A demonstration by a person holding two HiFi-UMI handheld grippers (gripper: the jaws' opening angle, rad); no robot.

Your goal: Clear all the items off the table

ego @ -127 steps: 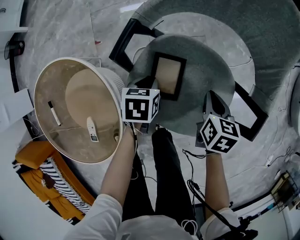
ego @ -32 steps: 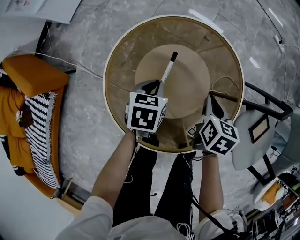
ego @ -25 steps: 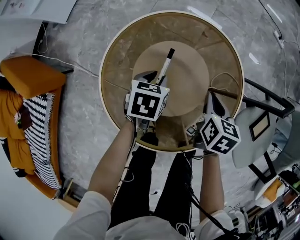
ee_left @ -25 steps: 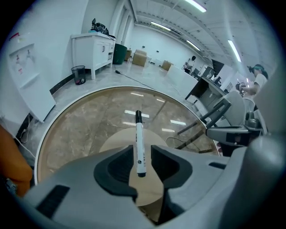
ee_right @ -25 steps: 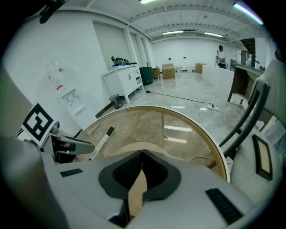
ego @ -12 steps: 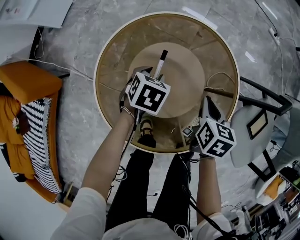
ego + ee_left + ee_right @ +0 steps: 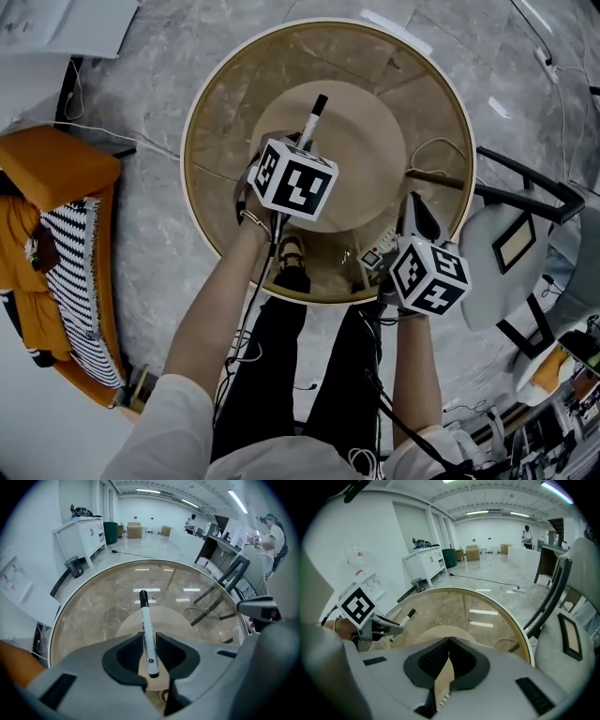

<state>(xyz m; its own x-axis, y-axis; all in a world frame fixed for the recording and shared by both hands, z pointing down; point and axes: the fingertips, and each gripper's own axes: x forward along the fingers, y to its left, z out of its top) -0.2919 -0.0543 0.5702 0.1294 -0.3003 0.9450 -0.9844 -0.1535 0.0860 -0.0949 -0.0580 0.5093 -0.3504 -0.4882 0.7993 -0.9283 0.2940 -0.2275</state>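
Marker (image 7: 145,630) clamped in left gripper (image 7: 149,641), whose jaws had just closed on it; right gripper (image 7: 449,644) pinched a thin flat device (image 7: 440,686). Round table (image 7: 192,141) otherwise looked bare; carry-off pending.

Marker (image 7: 314,114) over the table (image 7: 220,112), chair (image 7: 483,274) to its right (picture frame (image 7: 517,246) on the seat)

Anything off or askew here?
Nothing spilled or broken. One oddity: the left gripper, whose jaws have just been closing, pinches the marker near its tail end, so most of the barrel and the black cap jut out past the jaws over the glass table.
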